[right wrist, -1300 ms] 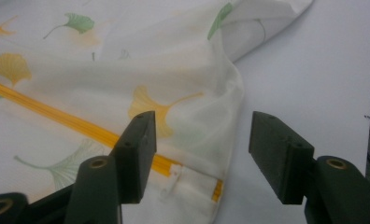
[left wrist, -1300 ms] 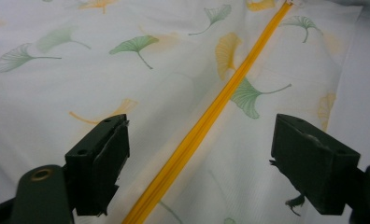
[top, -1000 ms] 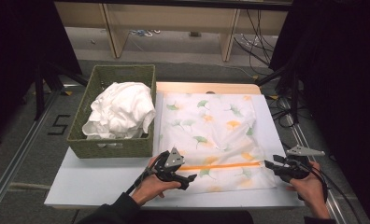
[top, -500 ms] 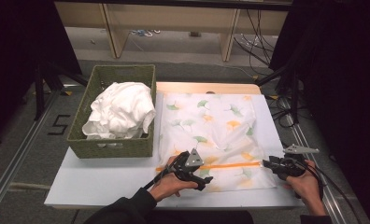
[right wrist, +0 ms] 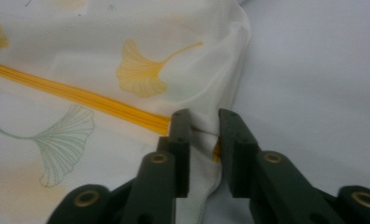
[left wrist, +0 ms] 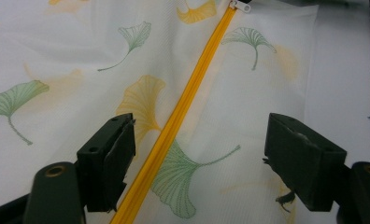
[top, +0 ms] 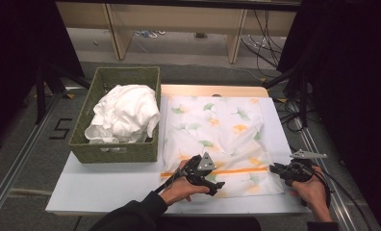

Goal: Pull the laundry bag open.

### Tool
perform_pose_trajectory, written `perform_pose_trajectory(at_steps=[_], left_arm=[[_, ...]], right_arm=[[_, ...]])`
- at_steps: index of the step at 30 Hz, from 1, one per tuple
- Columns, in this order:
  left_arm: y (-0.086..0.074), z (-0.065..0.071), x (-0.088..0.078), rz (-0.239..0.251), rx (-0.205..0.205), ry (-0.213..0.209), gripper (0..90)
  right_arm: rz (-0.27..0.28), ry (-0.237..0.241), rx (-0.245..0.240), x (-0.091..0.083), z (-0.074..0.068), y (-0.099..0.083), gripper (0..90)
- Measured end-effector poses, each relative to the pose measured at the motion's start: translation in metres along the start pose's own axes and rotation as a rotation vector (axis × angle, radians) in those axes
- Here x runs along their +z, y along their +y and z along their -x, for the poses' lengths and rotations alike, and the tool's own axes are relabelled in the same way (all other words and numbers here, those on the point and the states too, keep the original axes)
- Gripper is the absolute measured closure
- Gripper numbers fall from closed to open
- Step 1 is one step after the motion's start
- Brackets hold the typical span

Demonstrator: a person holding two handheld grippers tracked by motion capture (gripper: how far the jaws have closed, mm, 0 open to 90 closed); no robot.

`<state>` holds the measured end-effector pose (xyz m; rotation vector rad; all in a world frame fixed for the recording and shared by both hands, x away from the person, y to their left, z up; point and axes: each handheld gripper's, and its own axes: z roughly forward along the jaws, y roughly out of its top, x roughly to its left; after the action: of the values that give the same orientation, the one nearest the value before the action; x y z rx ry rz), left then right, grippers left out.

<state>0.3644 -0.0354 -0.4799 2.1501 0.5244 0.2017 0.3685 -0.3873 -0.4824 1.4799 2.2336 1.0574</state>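
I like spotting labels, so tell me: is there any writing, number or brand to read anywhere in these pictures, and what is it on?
"5": a large dark numeral on the floor, left of the green basket.
The printed cloth cover and both grippers carry no readable text.

Left of centre: a green woven basket (top: 114, 153) on a white table (top: 111, 187), near its left edge. A crumpled white cloth (top: 123, 113) is heaped in the basket, higher than the rim. A pale wooden strip (top: 212, 90) runs along the table's far edge.

Far left, on the grey floor: a black "5" mark (top: 61, 129) and a metal rail (top: 20, 163) running diagonally.

Top: two wooden legs (top: 115, 24), with loose cables (top: 147, 33) on the floor between them.

Both sides: black curtains (top: 15, 57).
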Motion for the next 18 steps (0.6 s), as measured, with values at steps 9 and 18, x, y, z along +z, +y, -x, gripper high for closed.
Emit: perform_pose_trajectory(at_steps=[9, 18], left_arm=[[0.01, 0.007, 0.012, 0.012, -0.02, -0.026, 27.7], [0.026, 0.014, 0.03, 0.024, -0.027, -0.083, 39.5]], right_arm=[[0.028, 0.0, -0.088, -0.004, -0.006, 0.006, 85.5], [0.088, -0.061, -0.226, -0.025, -0.031, 0.025, 85.6]])
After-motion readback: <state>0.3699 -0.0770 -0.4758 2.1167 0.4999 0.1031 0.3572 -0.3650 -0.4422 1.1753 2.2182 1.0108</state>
